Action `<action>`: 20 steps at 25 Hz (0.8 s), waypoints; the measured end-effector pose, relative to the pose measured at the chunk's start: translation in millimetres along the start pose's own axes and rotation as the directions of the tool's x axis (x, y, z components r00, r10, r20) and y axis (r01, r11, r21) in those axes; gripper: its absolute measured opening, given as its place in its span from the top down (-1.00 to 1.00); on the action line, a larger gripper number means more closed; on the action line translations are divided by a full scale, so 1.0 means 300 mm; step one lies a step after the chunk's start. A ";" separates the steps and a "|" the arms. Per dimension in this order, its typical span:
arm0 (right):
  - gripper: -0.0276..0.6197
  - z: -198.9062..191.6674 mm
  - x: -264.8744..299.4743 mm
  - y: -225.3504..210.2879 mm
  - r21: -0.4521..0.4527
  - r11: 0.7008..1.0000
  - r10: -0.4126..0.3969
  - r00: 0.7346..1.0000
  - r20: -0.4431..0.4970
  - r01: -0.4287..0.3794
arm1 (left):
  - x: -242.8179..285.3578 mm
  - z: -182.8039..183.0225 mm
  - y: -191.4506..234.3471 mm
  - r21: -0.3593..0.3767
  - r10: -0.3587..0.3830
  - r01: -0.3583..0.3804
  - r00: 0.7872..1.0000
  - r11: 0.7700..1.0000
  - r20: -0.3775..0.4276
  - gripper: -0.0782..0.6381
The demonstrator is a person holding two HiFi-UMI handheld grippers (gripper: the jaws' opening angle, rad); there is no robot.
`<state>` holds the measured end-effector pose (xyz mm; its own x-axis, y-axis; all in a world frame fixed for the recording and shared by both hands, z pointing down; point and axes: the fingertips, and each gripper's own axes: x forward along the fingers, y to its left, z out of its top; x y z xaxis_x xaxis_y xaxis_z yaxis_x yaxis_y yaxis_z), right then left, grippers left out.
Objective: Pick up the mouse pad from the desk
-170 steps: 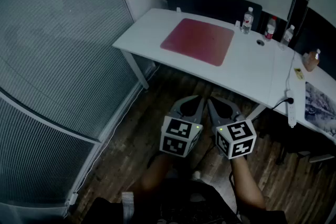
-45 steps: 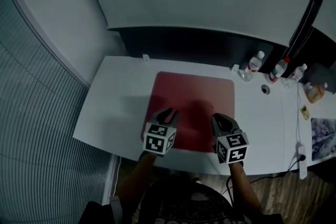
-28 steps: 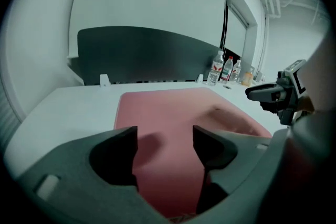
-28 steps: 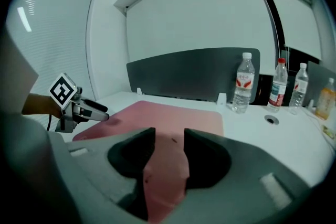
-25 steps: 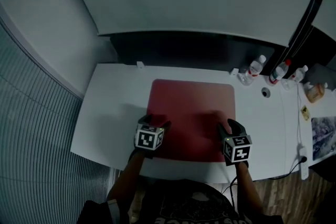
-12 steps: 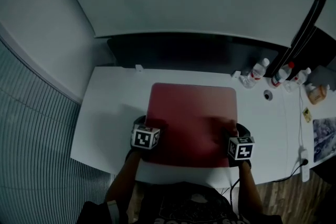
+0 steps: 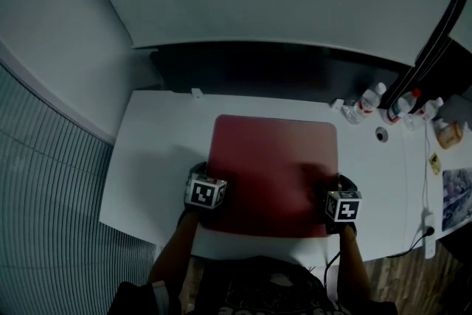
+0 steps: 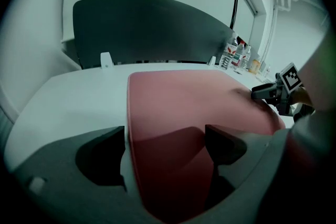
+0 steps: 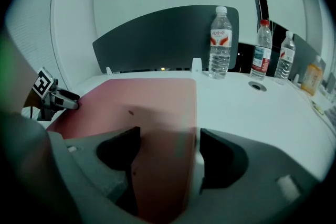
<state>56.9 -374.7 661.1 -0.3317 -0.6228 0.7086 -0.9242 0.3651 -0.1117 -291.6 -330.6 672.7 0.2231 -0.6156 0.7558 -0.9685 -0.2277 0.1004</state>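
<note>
Flat red rectangular mouse pad point(image 7: 271, 166) by white desk's point(image 7: 158, 151) front edge, left gripper point(image 8: 165, 141) and right gripper point(image 9: 169, 139) jaws just opened wide, straddling its side edges, only visible in gripper views

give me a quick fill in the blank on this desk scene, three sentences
The mouse pad is ___ in colour.
It lies flat on a ___ desk.
___ clear water bottles stand on the desk beyond the pad's far right corner.

Missing words: red; white; Three
</note>
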 end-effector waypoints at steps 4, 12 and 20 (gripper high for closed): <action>-0.16 -0.007 0.005 0.002 -0.003 1.000 0.006 1.000 0.001 -0.006 | -0.006 0.006 0.009 0.005 0.009 -0.010 0.999 1.000 0.052 -0.52; -0.12 0.007 0.006 0.012 -0.043 0.999 -0.017 1.000 0.016 0.017 | -0.032 0.026 0.010 0.056 0.044 -0.048 0.996 0.997 0.076 -0.48; -0.03 -0.001 0.003 0.019 -0.025 0.999 -0.024 1.000 0.005 0.024 | -0.034 0.030 -0.004 0.037 0.052 -0.055 0.996 0.998 0.072 -0.30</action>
<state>51.4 -373.1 661.2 -0.3100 -0.6348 0.7078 -0.9269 0.3673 -0.0766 -291.8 -330.9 659.0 0.1798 -0.6794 0.7114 -0.9746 -0.2214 0.0350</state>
